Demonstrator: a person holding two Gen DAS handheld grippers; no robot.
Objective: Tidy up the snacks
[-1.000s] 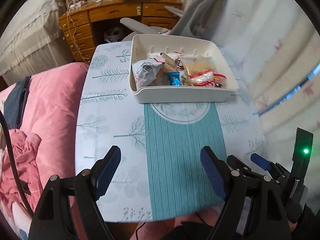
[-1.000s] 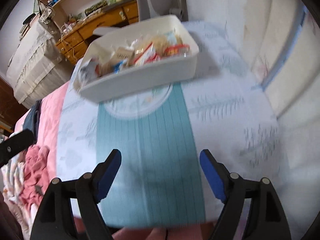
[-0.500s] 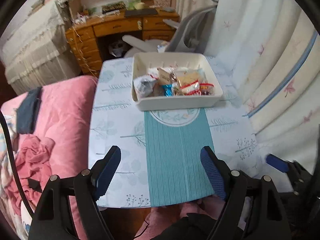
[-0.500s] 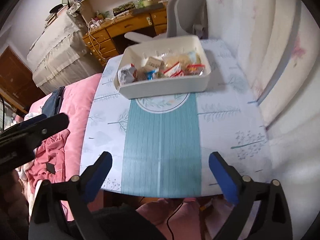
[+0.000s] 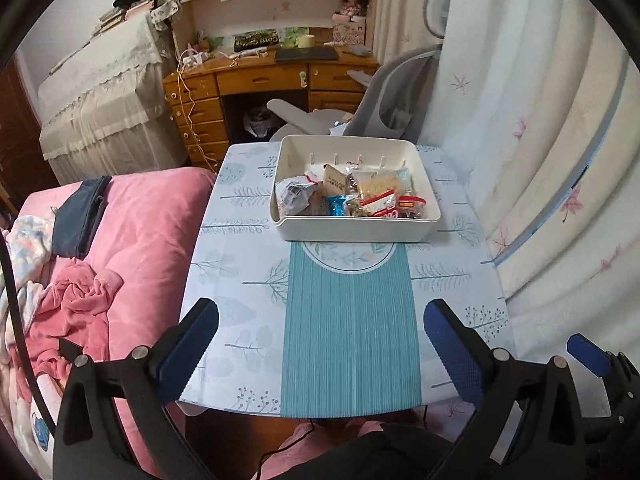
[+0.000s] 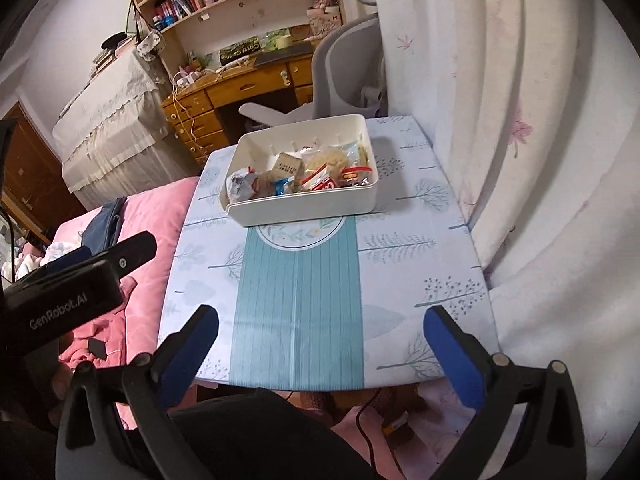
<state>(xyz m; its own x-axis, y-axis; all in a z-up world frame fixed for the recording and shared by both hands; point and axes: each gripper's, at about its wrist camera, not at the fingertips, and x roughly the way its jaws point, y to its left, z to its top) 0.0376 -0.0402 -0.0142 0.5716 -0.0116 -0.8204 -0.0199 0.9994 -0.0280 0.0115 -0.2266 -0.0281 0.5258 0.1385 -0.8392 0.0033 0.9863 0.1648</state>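
Note:
A white bin (image 5: pixel 356 228) stands at the far end of a small table (image 5: pixel 240 260) covered by a tree-print cloth with a teal stripe. Several wrapped snacks (image 5: pixel 352 196) lie inside it. My left gripper (image 5: pixel 320 312) hovers high above the near table edge, its jaws opening with nothing between them. My right gripper (image 6: pixel 320 316) hangs at a similar height beside it, jaws also opening and empty. From the right wrist view the bin (image 6: pixel 304 208) and snacks (image 6: pixel 304 176) sit ahead, well away from both grippers.
Pink bedding (image 5: pixel 132 240) borders the table's left side. A pale curtain (image 5: pixel 540 160) hangs close along the right. Beyond the bin are a grey chair (image 5: pixel 380 112) and a wooden desk (image 5: pixel 260 80) with shelves.
Both grippers rose and drew back from the bin, so the whole table now shows. Both pairs of jaws stand wider than before.

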